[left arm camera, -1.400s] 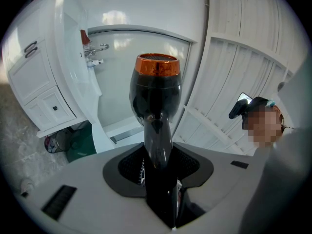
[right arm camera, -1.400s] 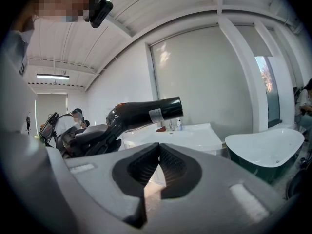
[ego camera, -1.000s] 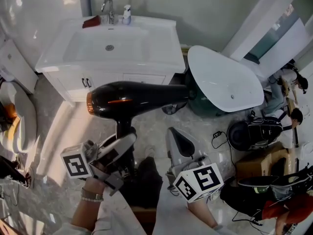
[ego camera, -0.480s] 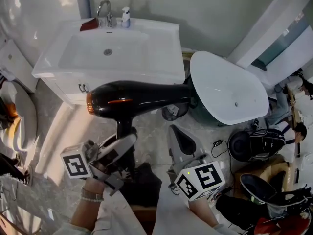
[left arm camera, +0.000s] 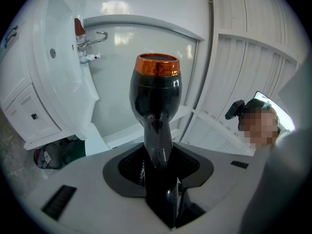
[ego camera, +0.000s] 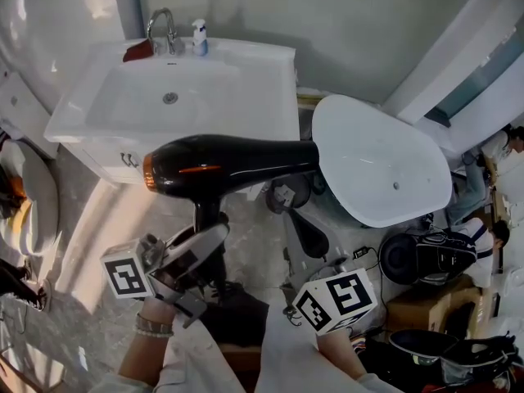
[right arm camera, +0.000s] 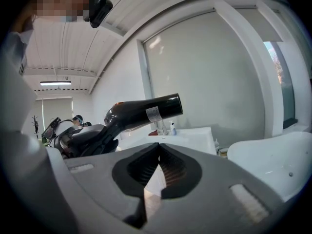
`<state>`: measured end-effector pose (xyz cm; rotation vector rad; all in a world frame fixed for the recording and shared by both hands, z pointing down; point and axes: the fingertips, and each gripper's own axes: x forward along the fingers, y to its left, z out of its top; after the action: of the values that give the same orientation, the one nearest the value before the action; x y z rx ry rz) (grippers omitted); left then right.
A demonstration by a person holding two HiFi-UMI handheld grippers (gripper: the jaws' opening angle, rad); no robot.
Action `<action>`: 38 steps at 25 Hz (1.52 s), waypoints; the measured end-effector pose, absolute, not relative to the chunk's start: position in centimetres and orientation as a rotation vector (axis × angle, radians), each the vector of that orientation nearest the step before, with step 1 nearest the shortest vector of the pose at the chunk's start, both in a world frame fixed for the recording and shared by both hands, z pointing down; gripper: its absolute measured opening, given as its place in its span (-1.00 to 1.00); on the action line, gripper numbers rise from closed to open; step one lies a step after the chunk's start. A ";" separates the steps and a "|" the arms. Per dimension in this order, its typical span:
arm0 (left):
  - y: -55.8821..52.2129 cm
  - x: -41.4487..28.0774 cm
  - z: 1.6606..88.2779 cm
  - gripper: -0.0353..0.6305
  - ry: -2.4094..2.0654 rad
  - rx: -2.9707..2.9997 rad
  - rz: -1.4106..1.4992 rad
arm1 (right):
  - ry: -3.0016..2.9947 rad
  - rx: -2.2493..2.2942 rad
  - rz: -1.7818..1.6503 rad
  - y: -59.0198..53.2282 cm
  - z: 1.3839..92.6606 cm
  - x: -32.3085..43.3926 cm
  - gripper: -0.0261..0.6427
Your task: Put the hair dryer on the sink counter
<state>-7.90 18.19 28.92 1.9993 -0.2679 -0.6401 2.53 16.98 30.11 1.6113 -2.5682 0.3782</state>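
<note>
The hair dryer (ego camera: 221, 164) is black with an orange rear ring and lies level in the air, nozzle to the right. My left gripper (ego camera: 206, 234) is shut on its handle from below; in the left gripper view the handle (left arm camera: 157, 145) stands between the jaws (left arm camera: 158, 167). The white sink counter (ego camera: 246, 97) lies just beyond the dryer, which hangs in front of its near edge. My right gripper (ego camera: 301, 229) hovers to the right of the handle, shut and empty; its jaws (right arm camera: 158, 152) meet, with the dryer (right arm camera: 144, 112) ahead and to the left.
On the counter's back edge stand a faucet (ego camera: 160, 27), a small pump bottle (ego camera: 199, 38) and a red item (ego camera: 137, 51). A white oval basin (ego camera: 377, 162) stands right of the counter. Bags (ego camera: 430, 256) lie on the floor at right. A toilet (ego camera: 37, 199) is at left.
The sink counter and the oval basin have come nearer and lower in the head view. Both grippers and the dryer keep their places relative to each other.
</note>
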 end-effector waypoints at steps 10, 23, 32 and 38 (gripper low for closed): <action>15.0 -3.8 28.8 -0.43 -0.291 2.014 -0.657 | -2.593 1.588 0.369 13.6 30.3 6.8 -0.93; 13.5 -2.6 28.2 -0.43 -0.315 2.013 -0.686 | -2.614 1.573 0.376 12.0 30.4 8.6 -0.93; 11.6 -2.3 28.5 -0.44 -0.299 2.013 -0.671 | -2.590 1.606 0.390 10.6 30.7 9.0 -0.93; 8.8 -2.5 28.9 -0.43 -0.271 2.002 -0.659 | -2.567 1.625 0.388 8.4 31.0 8.8 -0.93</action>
<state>-2.46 8.83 28.90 2.0017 -0.2712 -0.6594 8.75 8.41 31.04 1.6251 -2.5669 0.3879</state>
